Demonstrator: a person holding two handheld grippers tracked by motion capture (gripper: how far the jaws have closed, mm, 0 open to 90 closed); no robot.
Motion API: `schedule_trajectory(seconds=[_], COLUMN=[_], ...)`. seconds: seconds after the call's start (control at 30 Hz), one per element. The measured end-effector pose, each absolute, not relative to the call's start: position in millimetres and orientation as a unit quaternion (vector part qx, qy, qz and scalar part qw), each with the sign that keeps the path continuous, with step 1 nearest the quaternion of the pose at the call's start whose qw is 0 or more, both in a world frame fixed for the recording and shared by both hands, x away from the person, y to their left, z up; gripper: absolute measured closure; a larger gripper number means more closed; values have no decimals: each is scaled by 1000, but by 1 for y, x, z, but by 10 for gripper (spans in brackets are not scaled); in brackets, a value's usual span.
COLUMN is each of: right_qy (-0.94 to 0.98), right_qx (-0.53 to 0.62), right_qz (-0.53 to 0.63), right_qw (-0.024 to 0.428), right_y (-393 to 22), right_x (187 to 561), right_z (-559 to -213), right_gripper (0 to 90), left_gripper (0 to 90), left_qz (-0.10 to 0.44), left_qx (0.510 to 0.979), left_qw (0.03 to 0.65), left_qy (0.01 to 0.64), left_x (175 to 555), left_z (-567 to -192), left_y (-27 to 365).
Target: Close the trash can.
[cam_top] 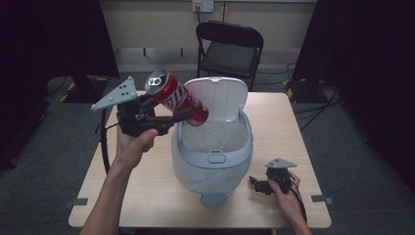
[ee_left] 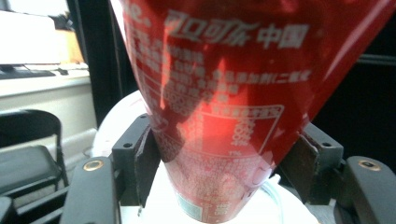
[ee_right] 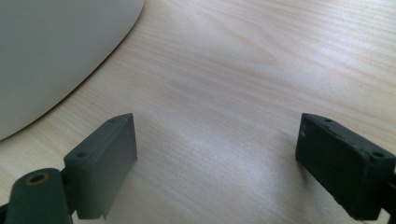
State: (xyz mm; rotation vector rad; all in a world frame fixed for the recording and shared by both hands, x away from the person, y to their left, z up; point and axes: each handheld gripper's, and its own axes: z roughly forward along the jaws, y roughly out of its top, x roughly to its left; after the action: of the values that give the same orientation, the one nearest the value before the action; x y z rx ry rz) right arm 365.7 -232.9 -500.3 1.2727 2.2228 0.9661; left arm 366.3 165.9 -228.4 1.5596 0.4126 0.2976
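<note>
While the left gripper (cam_top: 182, 116) clamps the red can (cam_top: 177, 97) across its body, the can hangs tilted in the air over the left rim of the bin (cam_top: 212, 157), its silver top end pointing up and away to the left and its base end reaching over the opening. Seen from the left gripper view, both pads press the can's (ee_left: 219, 116) sides, white print facing the camera, with the pale bin (ee_left: 116, 121) blurred behind. That bin stands mid-bench with its lid (cam_top: 219, 95) swung up at the back and a translucent liner inside. On the right, the right gripper (cam_top: 254, 183) rests low on the bench (cam_top: 147, 191), near the bin's base and apart from it, pointing toward it. Its jaws stand wide apart with nothing between them, and the right gripper view shows bare wood grain (ee_right: 243, 70) there, the bin's curved wall (ee_right: 51, 51) at upper left. A black folding chair (cam_top: 229, 49) stands beyond the bench.
</note>
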Motion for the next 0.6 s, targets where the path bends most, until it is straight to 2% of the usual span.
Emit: schedule_trajectory(seconds=[0.23,0.27,0.6], right_qy=[795,795,795], right_qx=[456,456,455], right_qz=[346,346,346], right_qw=[201,201,201], right_y=[-233,-233,-233], right_x=[366,366,366], right_z=[-500,-500,-500], right_gripper=[112,112,112], left_gripper=[335,335,300], left_qz=[110,89,75], left_qx=[718,724,751], left_qw=[661,660,631], left_qy=[187,179,178], left_x=[376,380,387], left_z=[-231,-234,-245], left_y=[141,137,127])
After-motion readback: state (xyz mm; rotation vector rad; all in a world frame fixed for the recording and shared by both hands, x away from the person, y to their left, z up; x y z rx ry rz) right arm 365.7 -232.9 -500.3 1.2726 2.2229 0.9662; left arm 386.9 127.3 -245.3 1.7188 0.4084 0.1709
